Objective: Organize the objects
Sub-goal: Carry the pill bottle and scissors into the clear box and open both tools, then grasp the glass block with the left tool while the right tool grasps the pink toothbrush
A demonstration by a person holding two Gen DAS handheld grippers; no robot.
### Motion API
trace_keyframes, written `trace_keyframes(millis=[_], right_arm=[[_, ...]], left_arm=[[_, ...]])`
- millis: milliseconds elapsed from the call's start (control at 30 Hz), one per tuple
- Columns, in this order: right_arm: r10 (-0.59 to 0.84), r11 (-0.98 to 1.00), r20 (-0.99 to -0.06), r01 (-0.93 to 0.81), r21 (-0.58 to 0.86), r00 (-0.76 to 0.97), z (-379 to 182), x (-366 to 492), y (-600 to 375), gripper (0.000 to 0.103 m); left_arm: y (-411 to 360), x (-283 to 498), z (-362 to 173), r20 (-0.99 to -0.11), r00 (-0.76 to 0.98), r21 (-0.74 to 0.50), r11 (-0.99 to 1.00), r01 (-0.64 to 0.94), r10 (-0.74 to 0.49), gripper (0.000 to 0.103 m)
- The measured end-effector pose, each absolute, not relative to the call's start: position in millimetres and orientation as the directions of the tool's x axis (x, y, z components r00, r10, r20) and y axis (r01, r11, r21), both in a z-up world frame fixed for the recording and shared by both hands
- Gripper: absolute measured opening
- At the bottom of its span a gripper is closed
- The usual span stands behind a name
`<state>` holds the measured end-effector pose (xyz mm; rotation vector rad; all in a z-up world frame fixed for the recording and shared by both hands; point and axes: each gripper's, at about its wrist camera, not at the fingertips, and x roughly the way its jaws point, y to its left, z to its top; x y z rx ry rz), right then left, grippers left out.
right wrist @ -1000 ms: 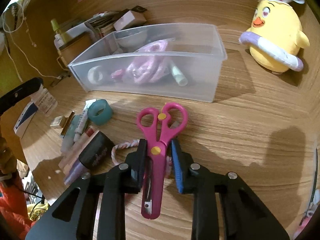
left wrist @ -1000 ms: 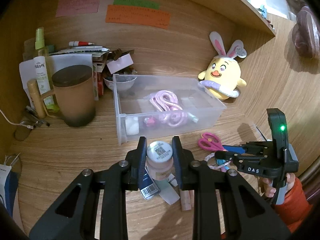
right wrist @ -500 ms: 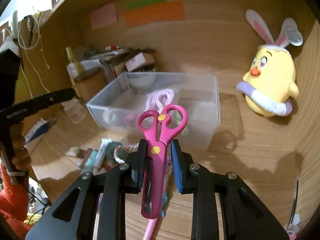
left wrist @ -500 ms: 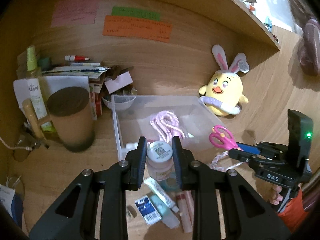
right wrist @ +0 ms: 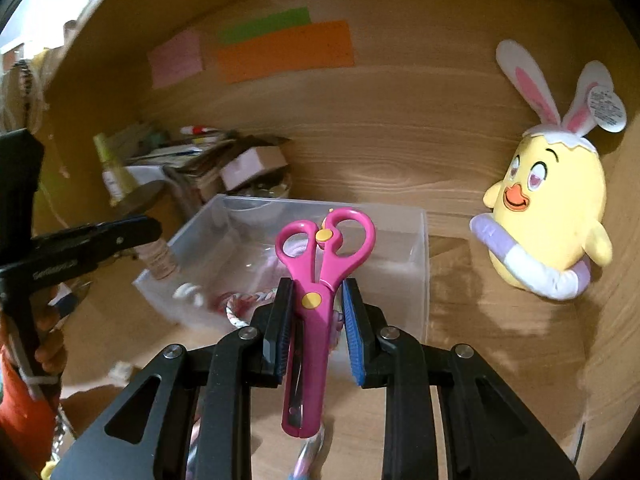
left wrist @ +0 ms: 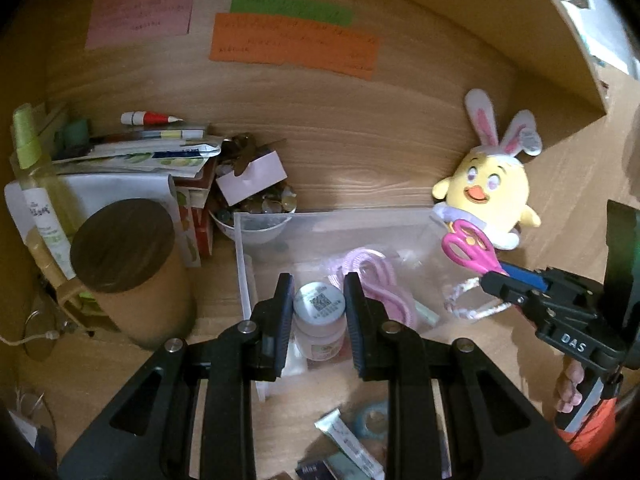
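Left wrist view: the left gripper (left wrist: 316,312) is clamped narrow on a small white-lidded jar (left wrist: 319,314), held above the near left end of the clear plastic bin (left wrist: 340,216), which lies at centre and holds a coiled pink cord (left wrist: 370,276). At nine o'clock stands a brown lidded mug (left wrist: 128,268); at two o'clock a yellow chick plush (left wrist: 486,196) leans on the wooden back wall. At three o'clock the right gripper (left wrist: 500,276) carries pink scissors (left wrist: 468,246) over the bin's right end, a braided loop dangling below. Right wrist view: the right gripper (right wrist: 316,320) is pinched tight on the pink scissors (right wrist: 320,272), handles pointing to twelve o'clock, over the clear plastic bin (right wrist: 420,240). The chick plush (right wrist: 552,208) sits at three o'clock, the left gripper (right wrist: 132,232) at nine.
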<state>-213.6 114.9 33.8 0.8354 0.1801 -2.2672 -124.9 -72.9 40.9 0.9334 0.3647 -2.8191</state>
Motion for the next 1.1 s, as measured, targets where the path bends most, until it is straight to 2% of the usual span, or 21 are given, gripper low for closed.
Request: trace_keyframes(millis=[300,733,833,900,967,1100], right_arm=[[-0.511,-0.754,-0.726,0.645,0.122,-0.46,-5.2,-250.6,92.7,0.023],[-0.525,-0.74,-0.688,0.668,0.079,-0.501,21.6,-223.1,114.4,0.024],[-0.525,-0.735,-0.685,0.675,0.065,-0.505,24.8,-210.5,120.4,0.03],[-0.524,-0.731,-0.681,0.68,0.053,-0.511,25.0,-199.6,124.9,0.038],[-0.521,-0.729,-0.679,0.683,0.04,-0.517,23.0,-189.1,128.3,0.048],[-0.512,-0.723,-0.69,0.69,0.024,-0.512,12.1,-172.4,132.4,0.056]], left_arm=[[-73.0,-152.4,13.2,-0.671,-0.741,-0.169,-0.967,0.19,-0.028,0.025],[-69.6,-148.9,12.5,-0.689,-0.725,-0.18,-0.969,0.171,0.0,0.026],[-68.5,-140.3,19.1,-0.677,-0.736,-0.185,-0.968,0.172,-0.001,0.038],[-66.7,-130.2,25.2,-0.659,-0.752,-0.171,-0.969,0.178,-0.022,0.054],[-65.3,-117.6,31.5,-0.64,-0.767,-0.151,-0.97,0.188,-0.049,0.062],[-64.1,-93.7,36.8,-0.623,-0.779,-0.127,-0.971,0.201,-0.079,0.077]])
